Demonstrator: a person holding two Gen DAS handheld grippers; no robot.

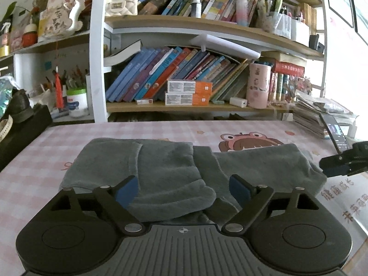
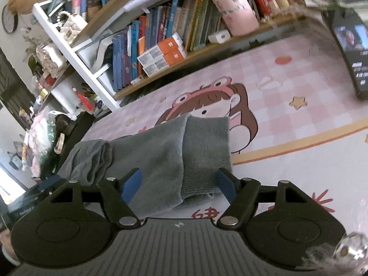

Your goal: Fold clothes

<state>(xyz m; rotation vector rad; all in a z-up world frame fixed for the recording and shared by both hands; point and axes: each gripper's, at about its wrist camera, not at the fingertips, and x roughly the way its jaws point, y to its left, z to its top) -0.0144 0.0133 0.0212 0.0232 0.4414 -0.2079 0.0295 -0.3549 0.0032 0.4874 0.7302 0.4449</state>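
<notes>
A grey fleece garment [image 1: 165, 168] lies folded across the pink checked mat [image 1: 34, 161]. My left gripper [image 1: 184, 191] is open low over its near edge, a rolled fold of cloth lying between the blue pads [image 1: 127, 192] without being pinched. At the right edge of that view, the right gripper [image 1: 340, 163] shows beside the garment's far end. In the right wrist view the grey garment [image 2: 161, 154] ends in a ribbed cuff [image 2: 207, 151]. My right gripper [image 2: 178, 185] is open around that end, its blue pads [image 2: 132, 185] standing clear of the cloth.
A bookshelf [image 1: 184, 108] crammed with books, boxes and a pink tumbler [image 1: 258, 85] rises behind the table. A phone [image 2: 352, 53] leans at the far right by a stack of papers [image 1: 317, 117]. Dark objects and clutter [image 1: 20, 119] crowd the left edge.
</notes>
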